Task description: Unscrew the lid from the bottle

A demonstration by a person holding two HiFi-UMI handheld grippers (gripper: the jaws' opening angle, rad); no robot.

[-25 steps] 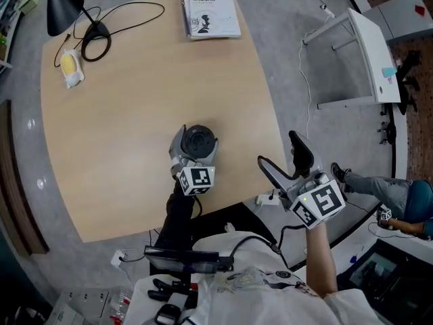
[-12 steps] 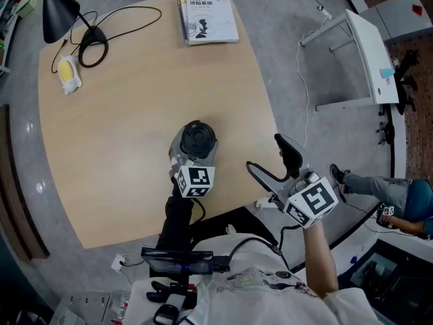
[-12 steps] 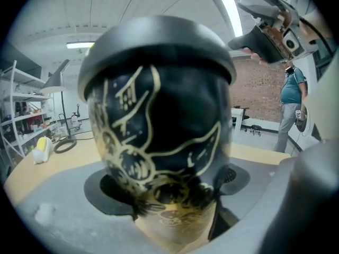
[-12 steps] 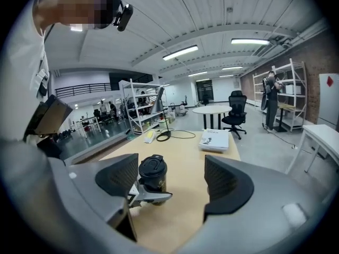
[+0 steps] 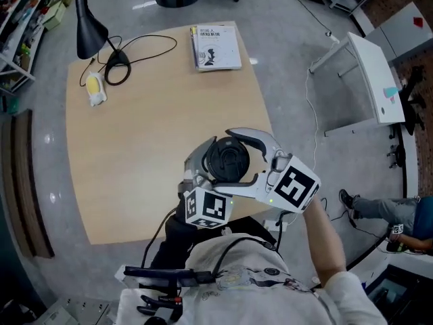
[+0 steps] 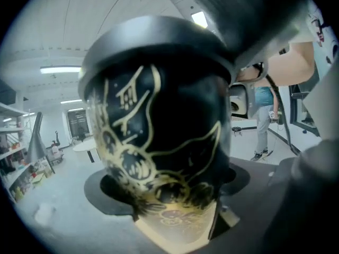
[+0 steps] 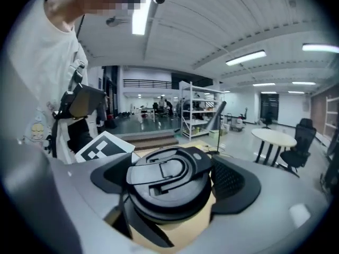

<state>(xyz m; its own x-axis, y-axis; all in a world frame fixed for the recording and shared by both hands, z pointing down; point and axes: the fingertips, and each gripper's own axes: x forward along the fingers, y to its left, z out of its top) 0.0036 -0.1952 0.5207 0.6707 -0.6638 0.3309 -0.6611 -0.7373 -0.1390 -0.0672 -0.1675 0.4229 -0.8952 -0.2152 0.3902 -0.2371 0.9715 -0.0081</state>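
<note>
Left hand-held gripper (image 6: 169, 194): jaws clamped on the body of the bottle (image 6: 159, 136); right hand-held gripper (image 7: 172, 187), just above it: jaws closed round the lid (image 7: 164, 165), pads apparently touching both sides. Judgement: both grasps set, lid seated flush, so no unscrewing done yet and all the turning remains. Left gripper view alone shows the gold drawing on the body; head view gives only the lid top; right gripper view adds its folded loop.

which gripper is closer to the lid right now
Right. The right gripper has its jaws on either side of the lid; the left gripper clamps the bottle body below it.
</note>
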